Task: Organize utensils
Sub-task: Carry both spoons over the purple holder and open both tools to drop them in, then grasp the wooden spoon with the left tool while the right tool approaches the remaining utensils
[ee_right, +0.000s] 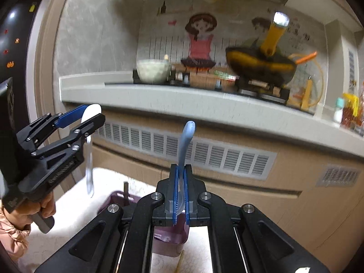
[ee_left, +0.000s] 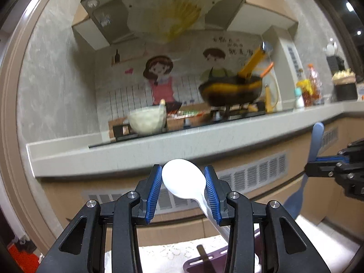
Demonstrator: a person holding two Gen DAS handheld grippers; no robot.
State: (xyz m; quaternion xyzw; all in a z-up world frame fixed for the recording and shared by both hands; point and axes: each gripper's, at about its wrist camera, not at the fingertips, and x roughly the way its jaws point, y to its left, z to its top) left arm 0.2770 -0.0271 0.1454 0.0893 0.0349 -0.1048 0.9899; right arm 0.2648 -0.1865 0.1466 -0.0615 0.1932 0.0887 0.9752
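Left wrist fisheye: the left gripper (ee_left: pixel 183 191) has its jaws clenched on a white rice spoon (ee_left: pixel 183 178), the broad bowl of the spoon squeezed between the blue pads and the handle running down and to the right below them. Behind it stands a kitchen counter (ee_left: pixel 136 152) with a pale bowl (ee_left: pixel 146 121) and a dark wok (ee_left: pixel 231 89) on the stove. Low in the frame a purple utensil holder (ee_left: pixel 200 261) sits on a white lace cloth (ee_left: pixel 163 254). At the right edge the right gripper (ee_left: pixel 318 167) carries a blue spatula (ee_left: pixel 316 141).

Right wrist fisheye: the right gripper (ee_right: pixel 181 195) has its jaws clamped fully on the thin shaft of the blue spatula (ee_right: pixel 187 136), whose handle end stands upright above the pads. Its lower part is hidden behind the jaws, so I cannot tell where the blade ends. Below it the purple utensil holder (ee_right: pixel 170 236) rests on the table (ee_right: pixel 68 204), and a wooden stick (ee_right: pixel 179 261) lies just beside it. To the left, a person's hand (ee_right: pixel 43 207) grips the left gripper (ee_right: pixel 91 119) with the white rice spoon (ee_right: pixel 89 150) hanging from it.

Both utensils appear lifted clear of the table, so the step in hand is carrying them to the holder. The next move likely calls for lowering each one upright over an opening, one at a time so the two do not collide, then releasing.
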